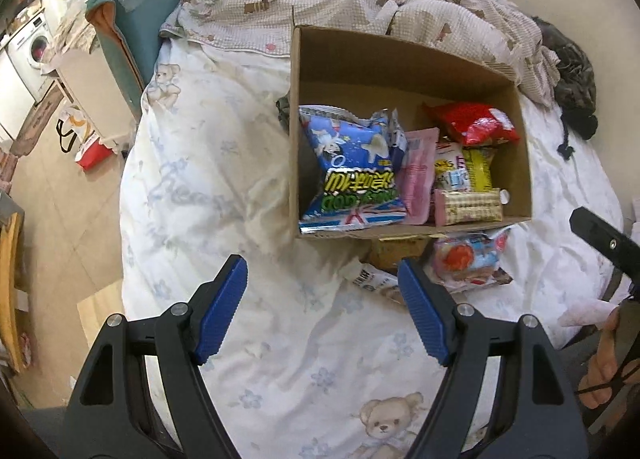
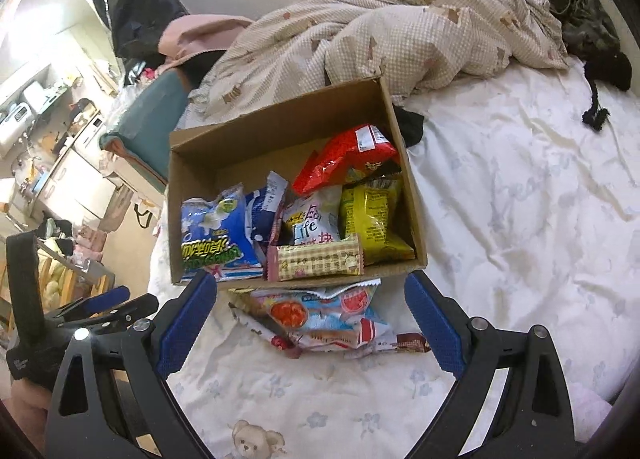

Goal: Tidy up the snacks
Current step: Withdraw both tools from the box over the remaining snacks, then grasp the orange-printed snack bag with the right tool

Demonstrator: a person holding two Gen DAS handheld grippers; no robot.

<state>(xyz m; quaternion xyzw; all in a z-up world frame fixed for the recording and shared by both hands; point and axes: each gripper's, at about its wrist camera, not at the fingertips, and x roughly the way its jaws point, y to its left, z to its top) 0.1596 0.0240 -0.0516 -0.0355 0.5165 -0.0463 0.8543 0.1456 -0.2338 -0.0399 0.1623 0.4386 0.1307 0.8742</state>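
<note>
Ahead of the black tongs with blue ribbed pads, a plain brown cardboard box holds a blue bag with green lettering, a pink pouch, a yellow packet, a shiny red bag and a cream checked bar with pink ends. Between the right tongs' fingers lies a pale blue and orange packet. The white sheet under them bears faint blue flowers and teddy bears; beyond the box, the beige gingham blanket shows brown bears.

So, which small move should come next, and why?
Probably lower the right gripper onto the orange-and-blue snack packet: its jaws are open and the packet lies on the bed between them, outside the cardboard box.
</note>
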